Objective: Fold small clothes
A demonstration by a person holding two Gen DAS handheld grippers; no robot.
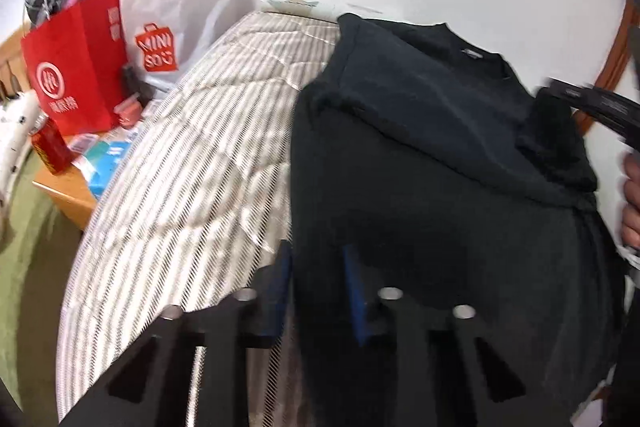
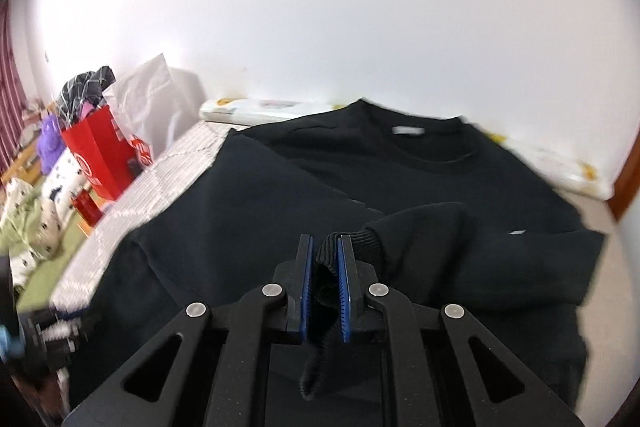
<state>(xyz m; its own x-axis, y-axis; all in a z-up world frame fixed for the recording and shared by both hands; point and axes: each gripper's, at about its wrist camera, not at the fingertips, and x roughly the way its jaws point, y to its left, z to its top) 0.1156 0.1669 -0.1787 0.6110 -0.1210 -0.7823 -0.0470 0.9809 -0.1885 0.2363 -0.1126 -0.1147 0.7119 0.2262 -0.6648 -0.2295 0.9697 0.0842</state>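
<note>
On the bed (image 2: 120,219), only the right view shows the right tongs (image 2: 325,247) clenched on the sweater (image 2: 400,179) cuff (image 2: 360,239); left tongs (image 1: 316,263) pinch its hem.

My left gripper (image 1: 318,291) is clamped on the near edge of the black sweatshirt (image 1: 420,155), which lies on the striped mattress (image 1: 192,163). Its collar points away from me. At the right edge my right gripper (image 1: 592,107) holds up a bunched sleeve, with my hand (image 1: 632,199) just below. Off to the left stand a red paper bag (image 1: 76,67) and a white bag (image 1: 176,15).
</note>
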